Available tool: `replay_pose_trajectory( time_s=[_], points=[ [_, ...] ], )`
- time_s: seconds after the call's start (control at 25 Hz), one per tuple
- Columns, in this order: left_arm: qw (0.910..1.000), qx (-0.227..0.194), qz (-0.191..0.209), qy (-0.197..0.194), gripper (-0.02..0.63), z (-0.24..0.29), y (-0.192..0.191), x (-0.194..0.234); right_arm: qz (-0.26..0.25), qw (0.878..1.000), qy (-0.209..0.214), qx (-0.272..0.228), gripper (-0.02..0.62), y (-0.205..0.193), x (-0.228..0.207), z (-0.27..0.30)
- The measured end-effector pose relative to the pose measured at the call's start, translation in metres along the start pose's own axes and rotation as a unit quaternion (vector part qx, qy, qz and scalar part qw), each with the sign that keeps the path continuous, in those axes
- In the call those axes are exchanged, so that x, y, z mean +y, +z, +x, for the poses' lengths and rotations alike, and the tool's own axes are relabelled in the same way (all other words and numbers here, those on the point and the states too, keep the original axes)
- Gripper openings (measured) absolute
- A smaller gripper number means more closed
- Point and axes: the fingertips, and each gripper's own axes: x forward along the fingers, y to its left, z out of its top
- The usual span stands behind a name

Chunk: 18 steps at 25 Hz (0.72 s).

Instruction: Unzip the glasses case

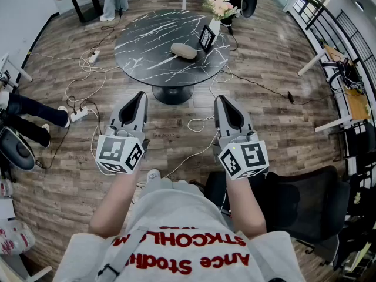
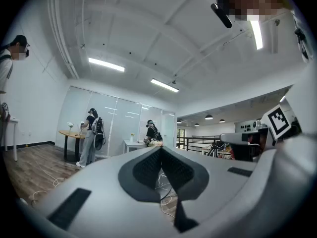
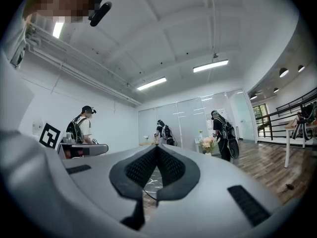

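Beige glasses case (image 1: 184, 51) is tiny in the head view, and its zipper is too small to make out. I can't tell whether it is zipped or open. Neither gripper view shows the case, because each gripper's own grey body fills the lower half. Only a sliver of marbled top shows through the gap under the right tips. The person's forearms are partly hidden behind the marker cubes, and the torso is cut off at the bottom edge.

The case lies near the middle of the round table (image 1: 141, 46), well apart from both grippers and ahead of them. It sits roughly between their lines, a bit closer to the right one's. Left gripper (image 1: 141, 94) is clenched with its tips meeting and nothing between them. Right gripper (image 1: 220, 98) is the same, pressed together and empty. Both are held over the floor short of the table.

The table is black stone-look with white veins on a dark pedestal. The case is a smooth, rounded oval. A marker card (image 1: 206, 37) stands just beside it, with a flower vase (image 1: 218, 10) behind. Jaw pads (image 2: 148, 166) are black and ribbed. The floor (image 1: 276, 128) is wood plank, with white cables (image 1: 200, 123) trailing across it.
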Motion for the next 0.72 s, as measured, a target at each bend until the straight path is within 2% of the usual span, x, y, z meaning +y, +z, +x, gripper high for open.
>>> replay_pose_trajectory(
  time_s=[0.28, 0.44, 0.72],
  points=[
    [1.0000, -0.005, -0.002, 0.005, 0.000, -0.002, -0.002, -0.023, -0.013, 1.000, 0.010, 0.009, 0.012, -0.003, -0.002, -0.013],
    [0.9999, -0.003, -0.008, 0.012, 0.000, -0.002, -0.006, -0.026, 0.017, 1.000, 0.003, -0.006, 0.012, 0.000, -0.012, -0.019],
    [0.9980, 0.041, 0.008, 0.048, 0.000, 0.008, -0.026, -0.017, 0.035, 0.999, 0.005, -0.004, 0.012, -0.003, -0.027, -0.013]
  ],
)
